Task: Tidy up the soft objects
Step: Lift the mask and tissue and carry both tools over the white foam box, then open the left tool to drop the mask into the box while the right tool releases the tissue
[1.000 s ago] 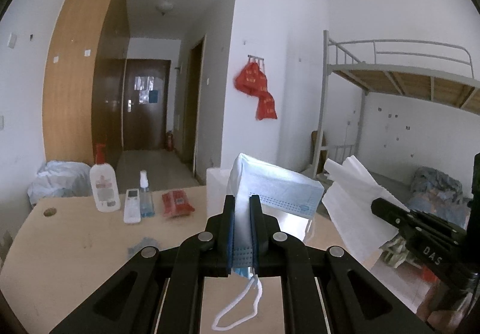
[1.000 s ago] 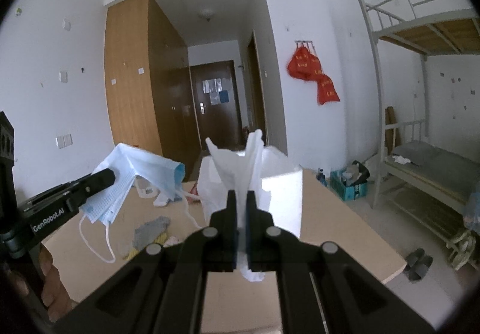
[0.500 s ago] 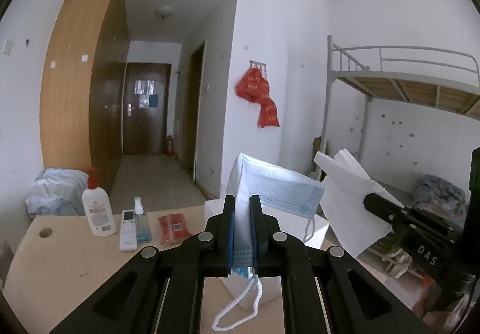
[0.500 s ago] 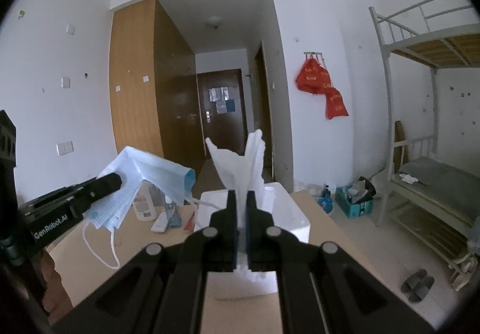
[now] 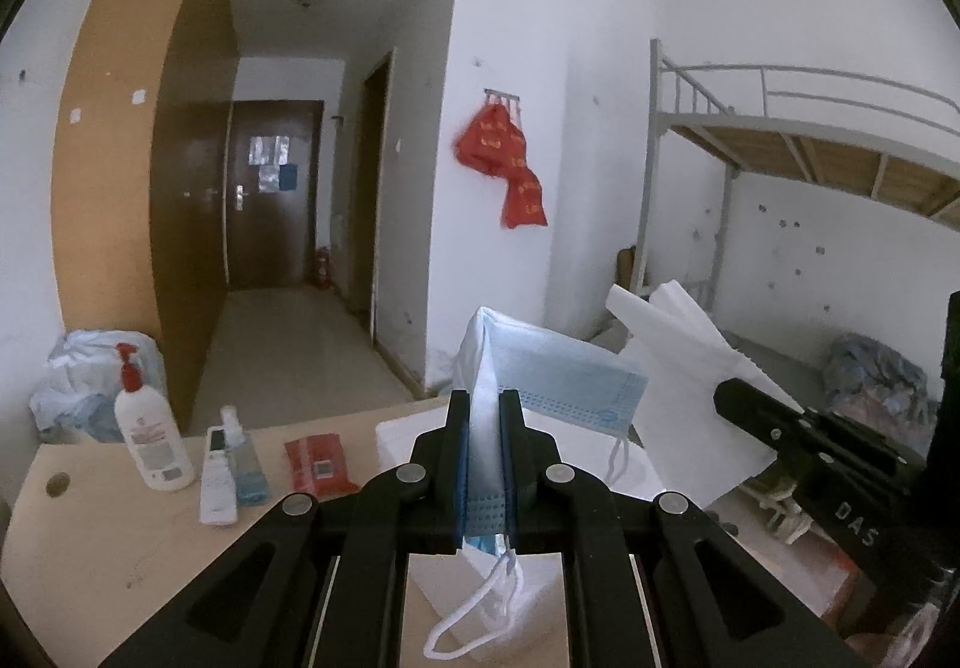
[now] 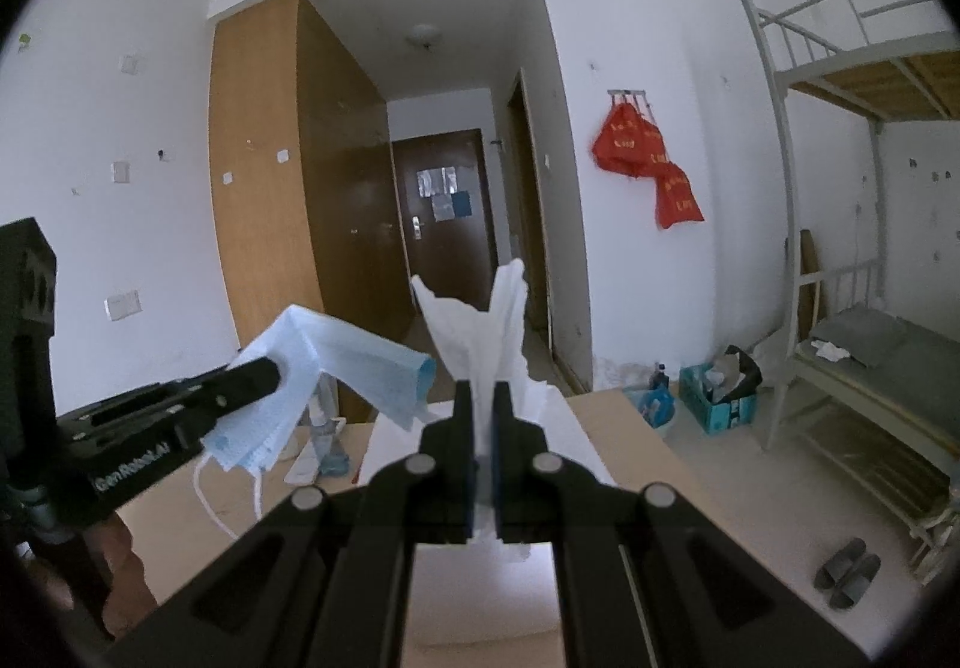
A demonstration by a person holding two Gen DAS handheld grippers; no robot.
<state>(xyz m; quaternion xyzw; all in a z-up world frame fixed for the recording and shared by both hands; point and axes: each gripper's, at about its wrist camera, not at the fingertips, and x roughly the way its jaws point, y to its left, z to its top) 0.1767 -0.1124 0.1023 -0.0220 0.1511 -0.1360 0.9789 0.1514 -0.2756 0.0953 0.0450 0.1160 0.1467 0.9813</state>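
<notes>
My left gripper (image 5: pixel 485 398) is shut on a blue face mask (image 5: pixel 558 374), held up above a white box (image 5: pixel 420 434) on the wooden table; its white ear loops (image 5: pixel 474 608) hang below the fingers. My right gripper (image 6: pixel 485 389) is shut on a white tissue (image 6: pixel 480 326), also held above the white box (image 6: pixel 558 422). In the right wrist view the left gripper (image 6: pixel 264 368) and the mask (image 6: pixel 336 362) are at the left. In the left wrist view the right gripper (image 5: pixel 729 395) and the tissue (image 5: pixel 678 362) are at the right.
On the wooden table (image 5: pixel 90 548) at the left stand a white pump bottle (image 5: pixel 150 428), a white remote (image 5: pixel 217 476), a small blue spray bottle (image 5: pixel 243 458) and a red packet (image 5: pixel 318 464). A bunk bed (image 6: pixel 870 338) is at the right.
Both grippers have risen with the mask and the tissue, so the table and box sit lower in both views. Both stay shut.
</notes>
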